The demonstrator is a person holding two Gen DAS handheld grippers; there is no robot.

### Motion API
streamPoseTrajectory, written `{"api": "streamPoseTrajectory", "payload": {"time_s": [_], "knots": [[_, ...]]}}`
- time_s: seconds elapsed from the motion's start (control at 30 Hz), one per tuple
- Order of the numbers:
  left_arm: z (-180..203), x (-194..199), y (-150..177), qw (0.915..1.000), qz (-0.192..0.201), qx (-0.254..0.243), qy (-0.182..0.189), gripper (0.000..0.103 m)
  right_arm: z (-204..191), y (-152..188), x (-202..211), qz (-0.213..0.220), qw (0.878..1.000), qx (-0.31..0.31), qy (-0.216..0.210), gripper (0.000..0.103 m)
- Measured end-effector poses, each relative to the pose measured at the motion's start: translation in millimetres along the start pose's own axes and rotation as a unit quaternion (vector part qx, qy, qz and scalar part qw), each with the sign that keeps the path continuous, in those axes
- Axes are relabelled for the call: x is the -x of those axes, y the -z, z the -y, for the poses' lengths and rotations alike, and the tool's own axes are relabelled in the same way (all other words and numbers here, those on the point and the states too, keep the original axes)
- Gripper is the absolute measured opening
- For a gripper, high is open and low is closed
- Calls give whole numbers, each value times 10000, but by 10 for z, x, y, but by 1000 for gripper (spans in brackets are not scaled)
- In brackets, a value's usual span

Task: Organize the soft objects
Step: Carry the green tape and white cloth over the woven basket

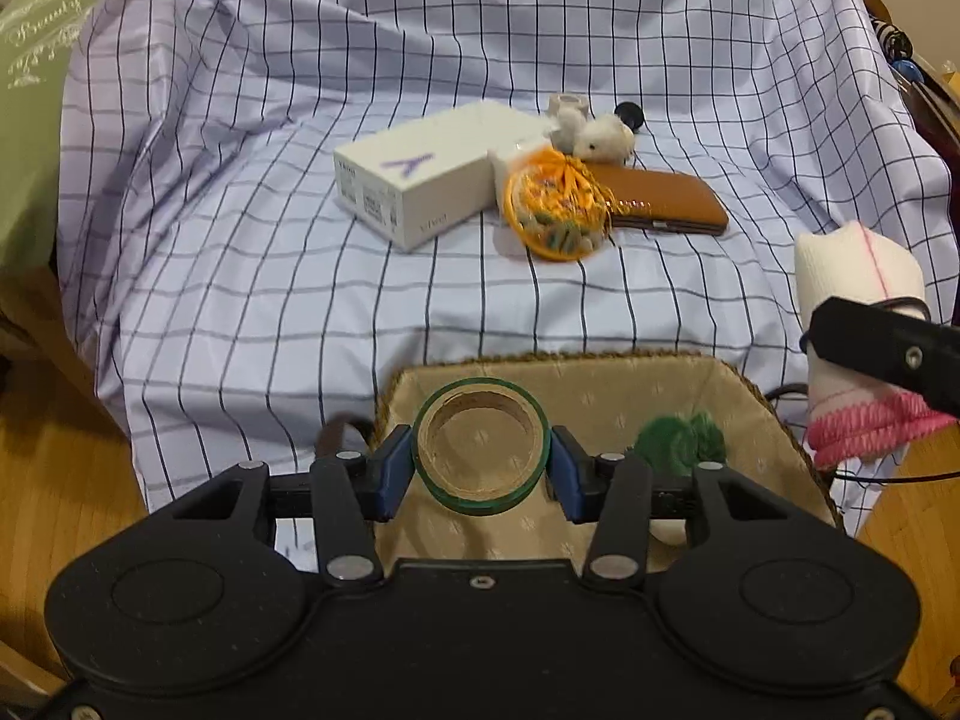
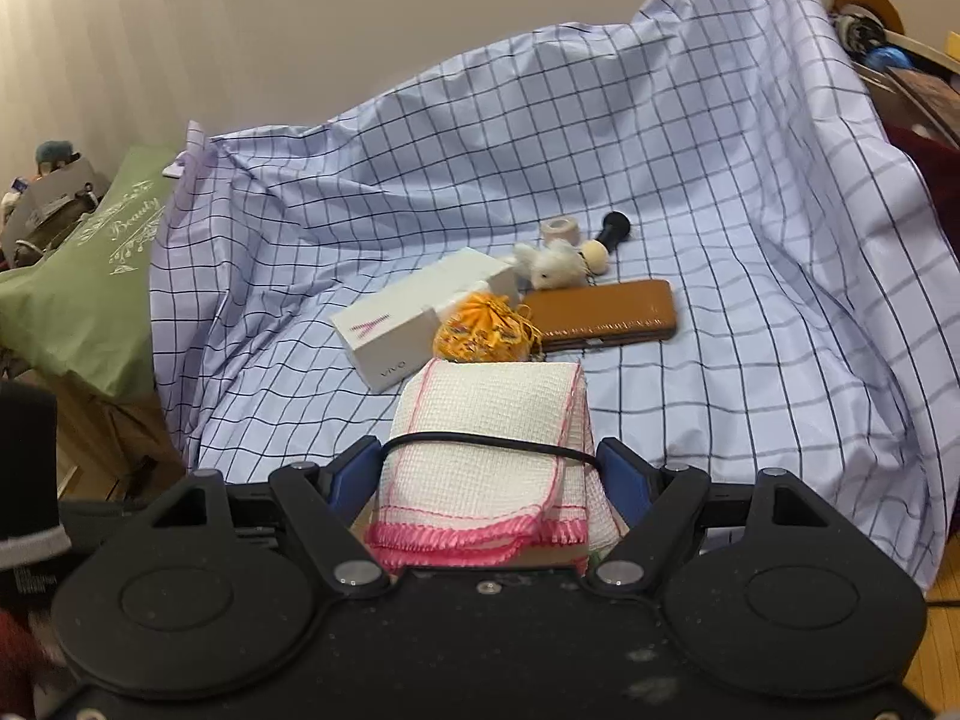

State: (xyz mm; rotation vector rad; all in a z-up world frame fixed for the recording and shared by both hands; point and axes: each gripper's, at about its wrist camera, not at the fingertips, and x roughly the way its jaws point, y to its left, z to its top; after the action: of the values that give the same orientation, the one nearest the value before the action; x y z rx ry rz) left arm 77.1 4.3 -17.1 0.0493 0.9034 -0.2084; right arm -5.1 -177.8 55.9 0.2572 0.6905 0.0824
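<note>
The left tongs (image 1: 481, 463) clamp a stiff green tape roll (image 1: 481, 447) above the lined basket (image 1: 774, 414). The right tongs (image 2: 491, 474) hold a soft, light folded washcloth (image 2: 489, 450) mid-fold, beside the basket.

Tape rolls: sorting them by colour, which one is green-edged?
The roll clamped in the left gripper over the basket; the other roll, far on the cloth, is pale beige.

Both rigs: black plastic gripper (image 1: 481, 461) bodies w/ blue pads (image 1: 393, 471), silver screws, round embossed discs.
</note>
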Motion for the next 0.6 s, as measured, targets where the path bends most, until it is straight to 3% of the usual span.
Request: {"api": "streamPoseTrajectory", "payload": {"time_s": [0.6], "knots": [[279, 87, 327, 9993, -157, 109, 319, 47, 81, 317, 259, 48, 9986, -466, 248, 78]]}}
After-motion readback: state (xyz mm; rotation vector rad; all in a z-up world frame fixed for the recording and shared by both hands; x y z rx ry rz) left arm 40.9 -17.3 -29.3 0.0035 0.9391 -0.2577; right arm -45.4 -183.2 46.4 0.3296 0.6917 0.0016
